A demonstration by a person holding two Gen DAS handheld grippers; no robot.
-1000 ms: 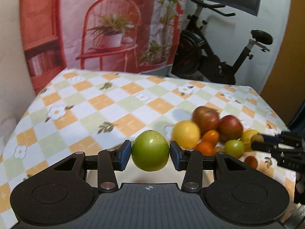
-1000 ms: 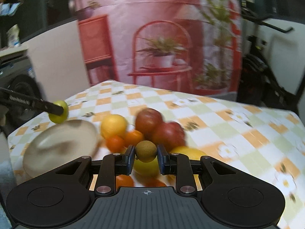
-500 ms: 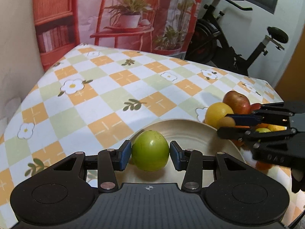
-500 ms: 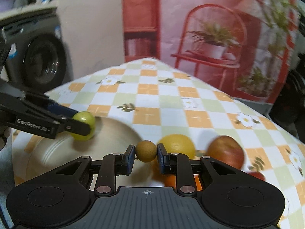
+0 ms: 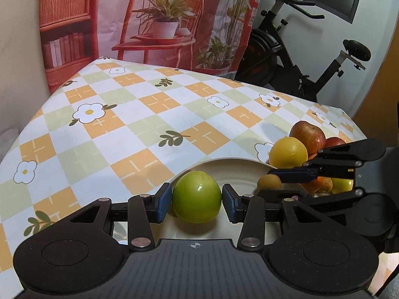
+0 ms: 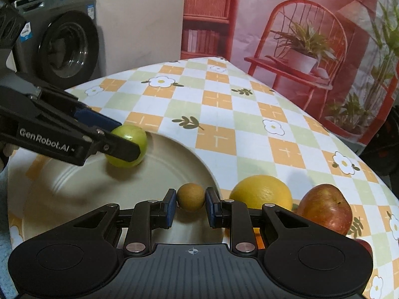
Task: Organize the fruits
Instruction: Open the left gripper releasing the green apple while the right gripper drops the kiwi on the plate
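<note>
Left gripper [image 5: 197,200] clamps the green fruit [image 5: 197,200] low over the plate [image 5: 239,168], bottom center. Right gripper [image 6: 191,203] pinches the brown fruit [image 6: 191,196] above the plate's rim, likely both ready for drop-off.

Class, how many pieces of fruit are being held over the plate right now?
2: a round green fruit in the left hand-held gripper, a small round brown fruit in the right hand-held gripper.
</note>
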